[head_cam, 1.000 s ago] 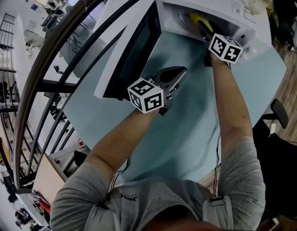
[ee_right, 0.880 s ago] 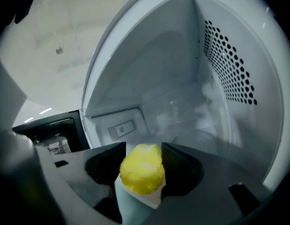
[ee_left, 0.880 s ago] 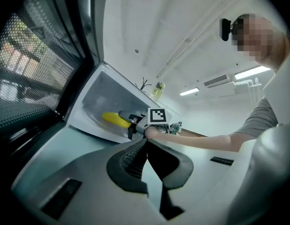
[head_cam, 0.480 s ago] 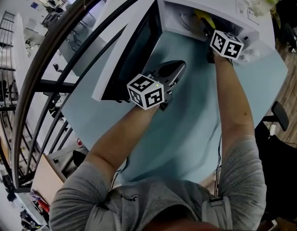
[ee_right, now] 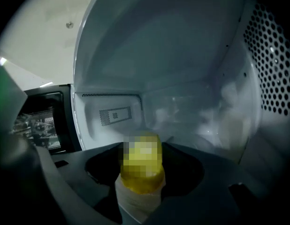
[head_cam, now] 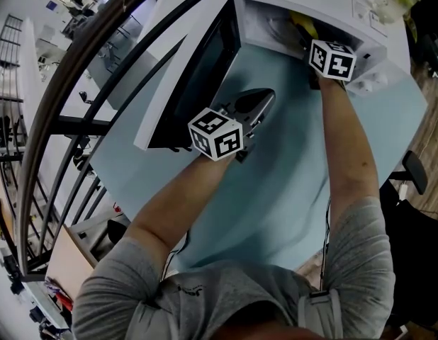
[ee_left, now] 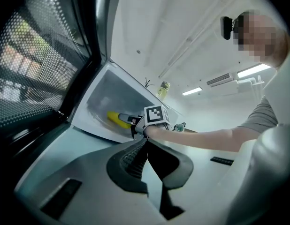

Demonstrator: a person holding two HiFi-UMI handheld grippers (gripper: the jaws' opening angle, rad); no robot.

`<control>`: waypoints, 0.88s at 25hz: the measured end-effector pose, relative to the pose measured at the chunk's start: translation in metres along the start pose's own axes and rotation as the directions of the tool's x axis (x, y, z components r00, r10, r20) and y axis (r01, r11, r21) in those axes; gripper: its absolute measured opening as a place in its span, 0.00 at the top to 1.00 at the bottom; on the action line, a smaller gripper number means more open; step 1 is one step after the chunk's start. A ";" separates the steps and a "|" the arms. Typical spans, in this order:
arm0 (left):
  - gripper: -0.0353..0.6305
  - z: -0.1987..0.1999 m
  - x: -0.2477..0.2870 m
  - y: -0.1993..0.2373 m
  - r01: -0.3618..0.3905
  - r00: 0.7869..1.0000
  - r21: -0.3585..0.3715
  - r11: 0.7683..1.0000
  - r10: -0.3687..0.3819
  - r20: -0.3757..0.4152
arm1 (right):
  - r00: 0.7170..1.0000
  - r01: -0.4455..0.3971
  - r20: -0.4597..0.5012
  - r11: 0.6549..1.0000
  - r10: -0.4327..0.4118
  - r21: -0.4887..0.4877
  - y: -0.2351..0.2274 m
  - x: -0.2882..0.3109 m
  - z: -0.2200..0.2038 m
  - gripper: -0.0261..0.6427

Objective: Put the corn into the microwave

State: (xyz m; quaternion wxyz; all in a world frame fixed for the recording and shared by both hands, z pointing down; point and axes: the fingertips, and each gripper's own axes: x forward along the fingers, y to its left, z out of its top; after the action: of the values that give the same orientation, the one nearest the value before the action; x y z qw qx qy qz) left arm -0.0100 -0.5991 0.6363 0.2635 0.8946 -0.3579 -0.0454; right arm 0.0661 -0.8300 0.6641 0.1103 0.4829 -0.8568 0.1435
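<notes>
The corn (ee_right: 140,162) shows at the lower middle of the right gripper view, clamped in the right gripper's (ee_right: 142,177) jaws inside the microwave (ee_right: 182,55). In the head view, the left gripper (head_cam: 251,108) is mid-frame with jaws together and empty, over the table (head_cam: 283,183) beside the open door (head_cam: 194,83).

The corn (ee_right: 139,177) has a blurred tip in the right gripper view, its lower end hidden between the fingers (ee_right: 185,172).
</notes>
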 end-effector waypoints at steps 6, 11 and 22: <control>0.92 -0.004 0.002 -0.002 0.006 1.000 -0.003 1.000 -0.006 -0.006 | 0.997 0.025 -0.071 0.988 -0.036 -0.152 0.005 0.005 -0.006 0.59; 0.92 -0.008 0.002 -0.002 0.005 1.000 -0.008 1.000 -0.005 -0.009 | 0.995 0.039 -0.083 0.982 -0.055 -0.184 0.006 0.008 -0.006 0.59; 0.92 -0.003 -0.003 -0.006 0.004 1.000 -0.003 1.000 -0.004 -0.004 | 0.995 0.022 -0.091 0.992 -0.034 -0.128 0.010 0.007 -0.009 0.55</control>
State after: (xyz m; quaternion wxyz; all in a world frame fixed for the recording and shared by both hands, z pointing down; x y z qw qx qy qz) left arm -0.0077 -0.5917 0.6354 0.2656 0.8950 -0.3557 -0.0446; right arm 0.0545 -0.8280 0.6732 0.1824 0.4796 -0.8513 0.1095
